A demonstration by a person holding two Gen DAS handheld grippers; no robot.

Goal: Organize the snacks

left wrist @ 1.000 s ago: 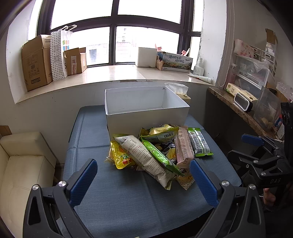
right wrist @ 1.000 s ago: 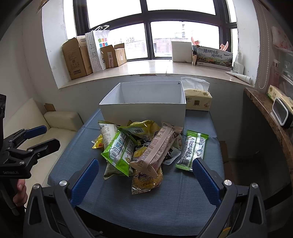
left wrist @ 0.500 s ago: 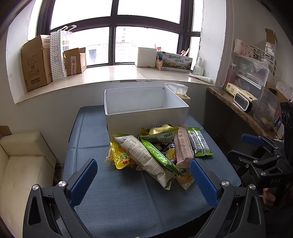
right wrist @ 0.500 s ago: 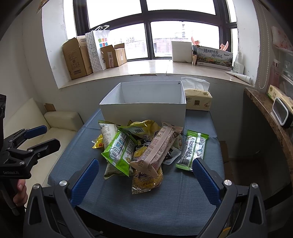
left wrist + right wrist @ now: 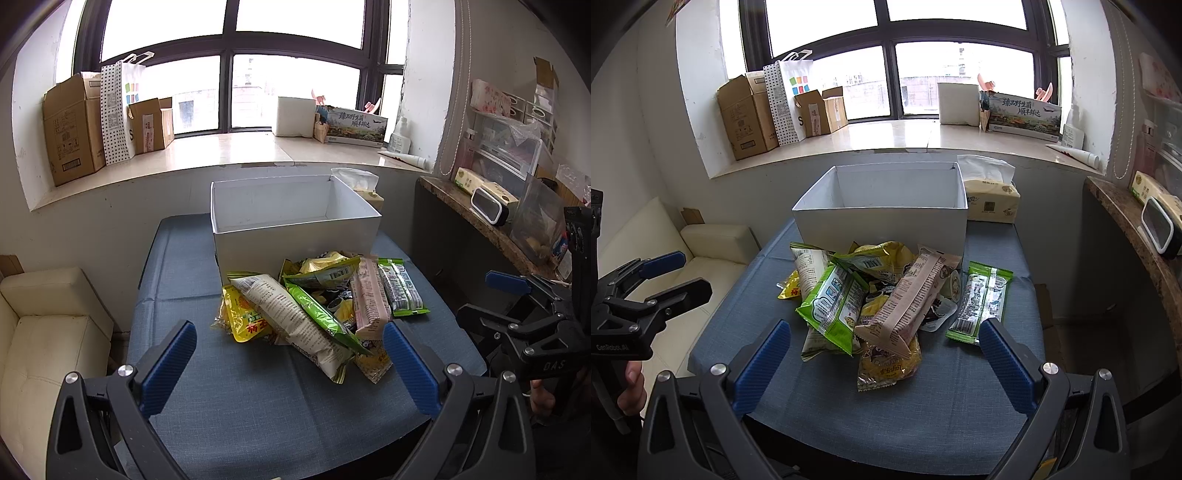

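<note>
**Both grippers held wide above the near edge, snack pile ahead**

The left gripper (image 5: 288, 363) has its blue-padded fingers (image 5: 168, 365) spread far apart with nothing between them but the blue cloth of the bench (image 5: 258, 417). The right gripper (image 5: 882, 363) is the same: fingers (image 5: 1004, 369) wide apart, holding nothing, hovering over the near edge of the bench.

The pile of snacks (image 5: 317, 306) lies ahead of both pairs of fingers, near the middle of the bench and touched by neither. From the left wrist view, the long pale packet (image 5: 291, 317) points toward the gap between the fingers, its near end closest to them, with a yellow packet (image 5: 243, 317) to its left and a narrow green packet (image 5: 317, 314) lying against its right side. A pink packet (image 5: 369, 299) and a green-edged packet (image 5: 400, 288) sit on the right of the heap, just beyond the right-hand finger of that gripper.

From the right wrist view, a bright green packet (image 5: 834, 306) and the pink packet (image 5: 908, 299) lie on top, a yellow bag (image 5: 886, 362) sticks out nearest the fingers, and the green-edged packet (image 5: 980, 299) lies flat, slightly apart on the right.

Behind the pile, touching its far side, stands an open white box (image 5: 882, 218); no snacks show inside it. A tissue pack (image 5: 991, 201) sits just beside the box on its right. Each gripper also shows at the edge of the other's view, held by a hand (image 5: 631, 387).
</note>
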